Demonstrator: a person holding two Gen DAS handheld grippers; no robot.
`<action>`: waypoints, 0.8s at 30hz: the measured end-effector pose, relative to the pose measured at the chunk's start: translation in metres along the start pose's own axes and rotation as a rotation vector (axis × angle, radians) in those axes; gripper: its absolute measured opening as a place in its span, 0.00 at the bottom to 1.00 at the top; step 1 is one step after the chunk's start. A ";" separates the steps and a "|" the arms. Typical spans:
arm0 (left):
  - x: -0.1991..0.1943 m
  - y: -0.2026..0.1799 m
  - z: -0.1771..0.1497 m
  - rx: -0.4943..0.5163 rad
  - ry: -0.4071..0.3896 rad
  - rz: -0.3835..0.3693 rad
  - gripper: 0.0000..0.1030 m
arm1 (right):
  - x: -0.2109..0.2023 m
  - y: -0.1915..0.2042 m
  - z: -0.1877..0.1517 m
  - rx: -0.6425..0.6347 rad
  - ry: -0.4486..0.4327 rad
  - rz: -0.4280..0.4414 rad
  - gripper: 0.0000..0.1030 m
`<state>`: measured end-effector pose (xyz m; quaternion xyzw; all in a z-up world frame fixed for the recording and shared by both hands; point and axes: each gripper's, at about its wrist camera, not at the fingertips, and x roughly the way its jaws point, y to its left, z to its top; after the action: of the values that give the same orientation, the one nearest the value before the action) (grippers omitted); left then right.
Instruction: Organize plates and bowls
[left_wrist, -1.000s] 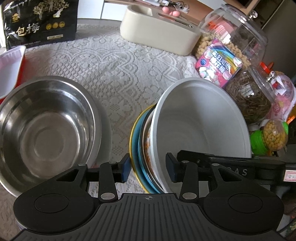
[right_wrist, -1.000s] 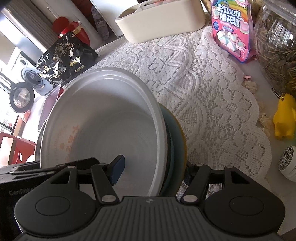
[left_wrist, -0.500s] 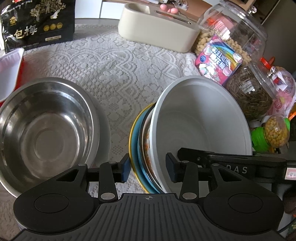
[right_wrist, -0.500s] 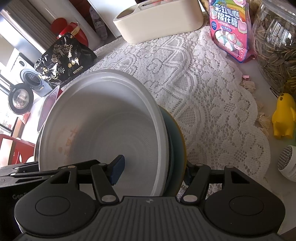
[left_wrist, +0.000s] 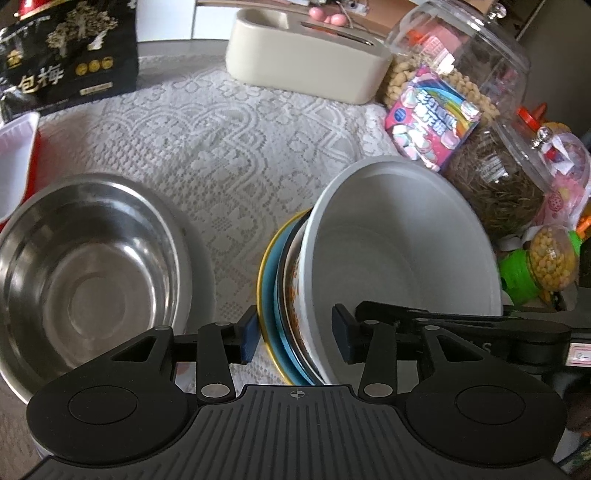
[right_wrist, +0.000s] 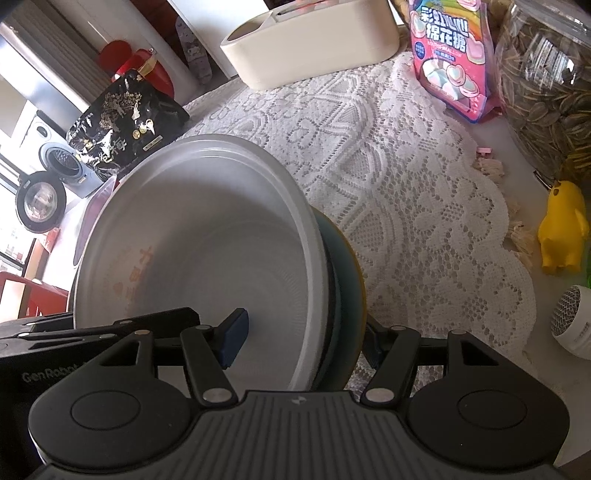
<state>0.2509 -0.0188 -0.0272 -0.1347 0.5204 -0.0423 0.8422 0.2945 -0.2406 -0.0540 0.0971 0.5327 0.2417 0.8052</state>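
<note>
At the left of the desk, on the white lace cloth (left_wrist: 229, 155), a stainless steel bowl (left_wrist: 85, 273) stands upright and empty, apart from the stack to its right. That stack consists of a white bowl (left_wrist: 399, 251) nested on a blue plate (left_wrist: 269, 295) with a yellow rim, plus a patterned dish between them; it sits near the middle of the desk, tilted. The left gripper (left_wrist: 295, 332) straddles the left edge of the stack: its jaws are opening, with a visible gap between the outer pad and the plate rim, so no pad presses. The right gripper (right_wrist: 301, 341) straddles the right edge; one pad sits inside the white bowl, the other is hidden behind the plate, and whether they clamp cannot be told. Farther right stand a pink marshmallow bag (right_wrist: 450, 51), a sunflower seed jar (right_wrist: 546, 85) and a yellow duck toy (right_wrist: 563, 229).
</note>
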 end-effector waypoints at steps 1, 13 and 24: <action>0.000 0.000 0.002 0.000 0.004 -0.006 0.44 | -0.001 0.000 0.001 0.003 -0.003 -0.002 0.62; 0.008 -0.002 0.008 -0.007 0.007 -0.017 0.59 | -0.001 -0.011 0.002 0.075 0.009 0.024 0.62; 0.005 -0.004 0.006 -0.005 -0.001 -0.011 0.56 | 0.003 -0.009 0.003 0.057 0.018 0.033 0.61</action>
<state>0.2588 -0.0228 -0.0283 -0.1397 0.5191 -0.0458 0.8420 0.3006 -0.2464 -0.0586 0.1266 0.5449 0.2408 0.7931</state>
